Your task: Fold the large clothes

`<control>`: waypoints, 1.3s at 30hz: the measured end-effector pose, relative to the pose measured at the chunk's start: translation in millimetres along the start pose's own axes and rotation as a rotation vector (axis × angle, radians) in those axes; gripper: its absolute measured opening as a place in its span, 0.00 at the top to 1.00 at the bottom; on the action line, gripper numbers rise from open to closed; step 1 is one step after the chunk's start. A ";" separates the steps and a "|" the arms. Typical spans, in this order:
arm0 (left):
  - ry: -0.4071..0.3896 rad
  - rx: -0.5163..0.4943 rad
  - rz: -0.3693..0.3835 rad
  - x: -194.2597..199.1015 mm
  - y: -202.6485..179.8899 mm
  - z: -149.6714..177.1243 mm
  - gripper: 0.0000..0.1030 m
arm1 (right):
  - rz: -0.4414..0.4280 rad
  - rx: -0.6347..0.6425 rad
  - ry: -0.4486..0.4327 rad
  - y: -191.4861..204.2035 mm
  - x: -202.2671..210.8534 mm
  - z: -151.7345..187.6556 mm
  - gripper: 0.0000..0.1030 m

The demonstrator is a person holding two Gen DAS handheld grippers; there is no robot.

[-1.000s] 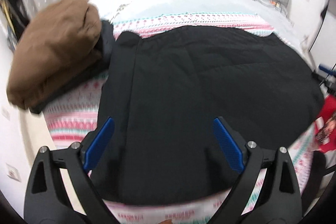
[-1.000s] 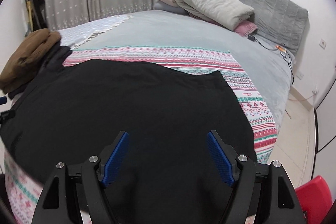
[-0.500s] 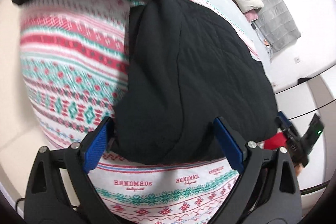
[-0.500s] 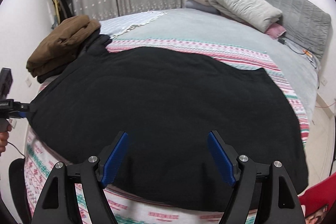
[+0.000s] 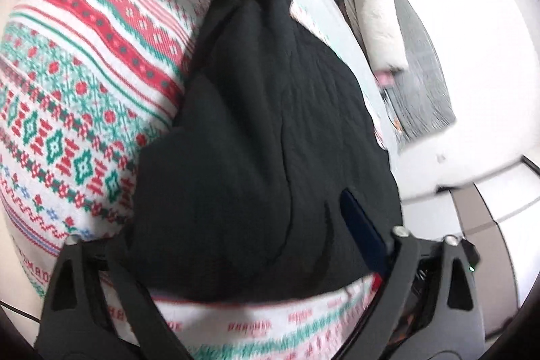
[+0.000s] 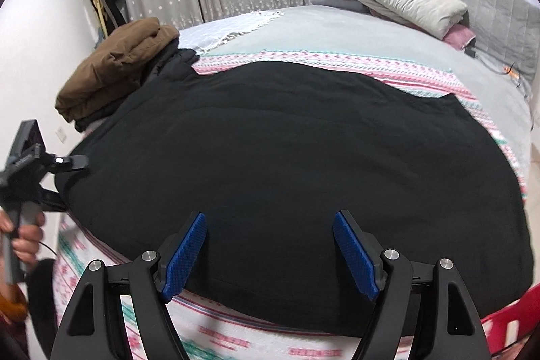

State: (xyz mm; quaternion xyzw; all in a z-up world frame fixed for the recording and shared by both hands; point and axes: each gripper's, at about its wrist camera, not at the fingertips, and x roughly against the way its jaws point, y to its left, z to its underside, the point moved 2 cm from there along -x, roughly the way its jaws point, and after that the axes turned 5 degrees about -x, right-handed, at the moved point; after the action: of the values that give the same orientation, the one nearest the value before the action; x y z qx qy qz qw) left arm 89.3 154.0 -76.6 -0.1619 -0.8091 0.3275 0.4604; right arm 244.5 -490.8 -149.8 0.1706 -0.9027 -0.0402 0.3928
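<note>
Black garment [image 6: 287,150], one piece, lies spread on the patterned blanket [image 6: 337,63]. Since a second ago your left gripper [image 5: 236,225] has dropped to its 9 o'clock corner; its jaws have been closing around that corner, pads not yet pressing. Your right gripper [image 6: 270,248] gapes empty at 6 o'clock. Two grippers, one brown folded pile [image 6: 114,66].

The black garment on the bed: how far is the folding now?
Done: the black garment lies spread flat on the patterned blanket. In hand: the left gripper has just been closing around its corner; the right gripper hovers open over the near hem. Left: every fold.
</note>
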 end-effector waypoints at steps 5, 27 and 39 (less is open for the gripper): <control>-0.146 -0.103 -0.107 1.9 -33.7 3.9 0.59 | -0.065 -0.037 -0.033 7.7 -2.3 -3.1 0.26; -0.260 -0.796 0.248 -48.5 -334.6 31.0 0.65 | -0.286 -0.307 0.025 -66.8 -9.6 4.3 0.66; 0.107 -0.972 0.268 -174.9 -383.4 130.7 0.63 | -0.093 -0.644 -0.134 -232.3 74.6 44.6 0.44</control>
State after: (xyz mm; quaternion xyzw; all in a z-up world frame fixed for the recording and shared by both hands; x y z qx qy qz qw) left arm 84.8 -275.4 24.7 -0.4764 -0.8153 -0.0396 0.3267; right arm 229.2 -736.9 -176.6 0.0754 -0.8588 -0.3526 0.3640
